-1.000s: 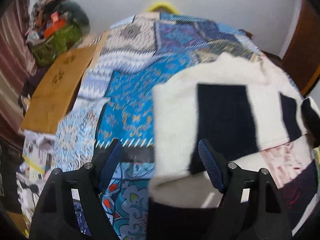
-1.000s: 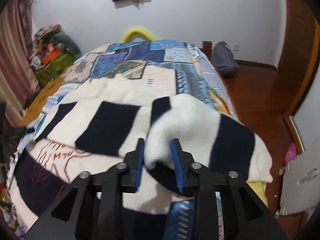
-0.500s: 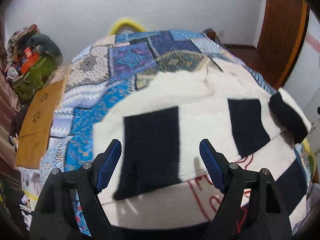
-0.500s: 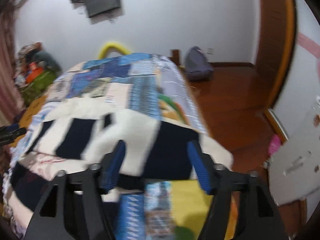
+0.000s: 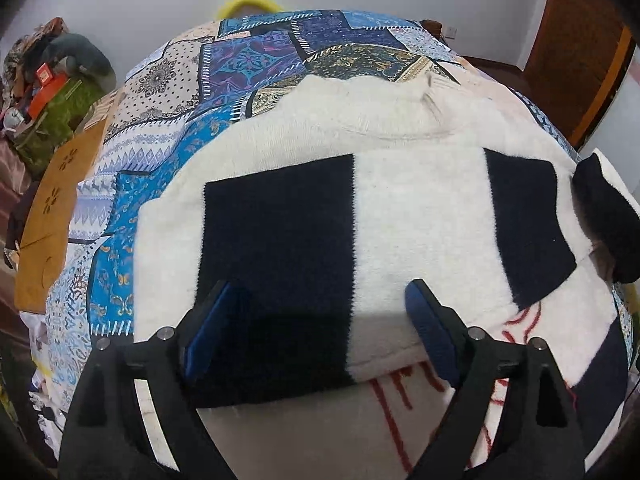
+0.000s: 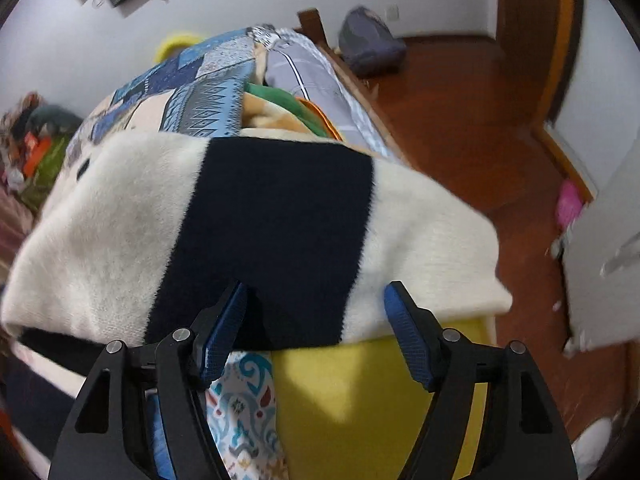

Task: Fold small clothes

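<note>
The left tool (image 5: pixel 316 328) stands wide, its blue-padded fingers (image 5: pixel 430 340) spread over the near part of the sweater (image 5: pixel 416 216) with nothing between them; whether the tips touch the fabric cannot be told. The sweater is cream with dark navy blocks and lies on the bed, its neck opening at the far side against the patchwork quilt (image 5: pixel 248 56). A folded-in sleeve covers the near part of the body, and red stitched marks (image 5: pixel 400 392) show on the cream panel just below that fold. A dark cuff (image 5: pixel 604 216) sits at the sweater's right edge. To the left of the bed are an orange-brown board (image 5: pixel 52 208) and, farther off, a pile of clutter (image 5: pixel 48 80).

The right tool (image 6: pixel 316 324) is also wide and grips nothing. Its fingers (image 6: pixel 404 332) frame the near edge of the other folded sleeve (image 6: pixel 256 232), cream with one broad navy band, which lies across the right edge of the bed. Just below it a yellow cloth (image 6: pixel 360 396) and a patterned blue fabric (image 6: pixel 244 408) show. Beyond the sleeve lie green and orange fabrics (image 6: pixel 296 108), and the wooden floor (image 6: pixel 472 128) runs along the right.
</note>
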Tool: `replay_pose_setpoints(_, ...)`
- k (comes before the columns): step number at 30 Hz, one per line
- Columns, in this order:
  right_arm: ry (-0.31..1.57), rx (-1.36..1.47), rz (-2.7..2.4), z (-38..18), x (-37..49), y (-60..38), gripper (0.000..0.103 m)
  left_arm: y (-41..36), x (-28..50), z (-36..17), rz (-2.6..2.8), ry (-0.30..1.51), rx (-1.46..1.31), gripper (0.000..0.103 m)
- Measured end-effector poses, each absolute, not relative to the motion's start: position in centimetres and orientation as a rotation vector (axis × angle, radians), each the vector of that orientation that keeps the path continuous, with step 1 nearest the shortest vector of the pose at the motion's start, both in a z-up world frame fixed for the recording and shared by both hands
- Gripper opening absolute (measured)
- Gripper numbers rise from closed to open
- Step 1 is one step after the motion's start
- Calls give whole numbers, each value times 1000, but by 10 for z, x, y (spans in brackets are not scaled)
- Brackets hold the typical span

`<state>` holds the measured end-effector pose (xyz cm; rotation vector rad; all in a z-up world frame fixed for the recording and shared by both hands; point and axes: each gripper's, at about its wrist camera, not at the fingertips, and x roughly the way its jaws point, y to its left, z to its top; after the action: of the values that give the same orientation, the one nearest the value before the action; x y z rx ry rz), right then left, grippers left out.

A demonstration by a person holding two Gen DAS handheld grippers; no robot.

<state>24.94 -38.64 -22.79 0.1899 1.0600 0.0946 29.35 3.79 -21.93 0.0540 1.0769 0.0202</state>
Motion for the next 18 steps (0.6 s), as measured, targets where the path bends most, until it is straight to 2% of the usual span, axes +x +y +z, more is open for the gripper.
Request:
replay_pose_setpoints(2, 1062, 184, 103, -230, 250, -383, 55, 38, 294, -221, 24, 1075, 54, 89)
replay_pose_setpoints(4, 1057, 159, 111, -229, 248, -379, 35, 38, 293, -222, 28, 1073, 51, 90)
replay_pose_setpoints(5, 1048, 139, 107, -228, 245, -377, 29, 38, 293, -222, 30, 1073, 49, 90)
replay_pose_setpoints(6, 1039, 122, 96, -226, 243, -376, 17, 38, 293, -221, 32, 1074, 48, 90)
replay_pose_setpoints(7, 1036, 124, 98, -225, 243, -377, 14, 38, 292, -221, 33, 1077, 46, 90)
replay_pose_setpoints(10, 1032, 137, 110, -218, 241, -382, 9, 37, 287, -217, 29, 1082, 53, 89)
replay_pose_setpoints(18, 885, 113, 168, -145, 226, -359, 8, 34, 258, -198, 13, 1046, 140, 89)
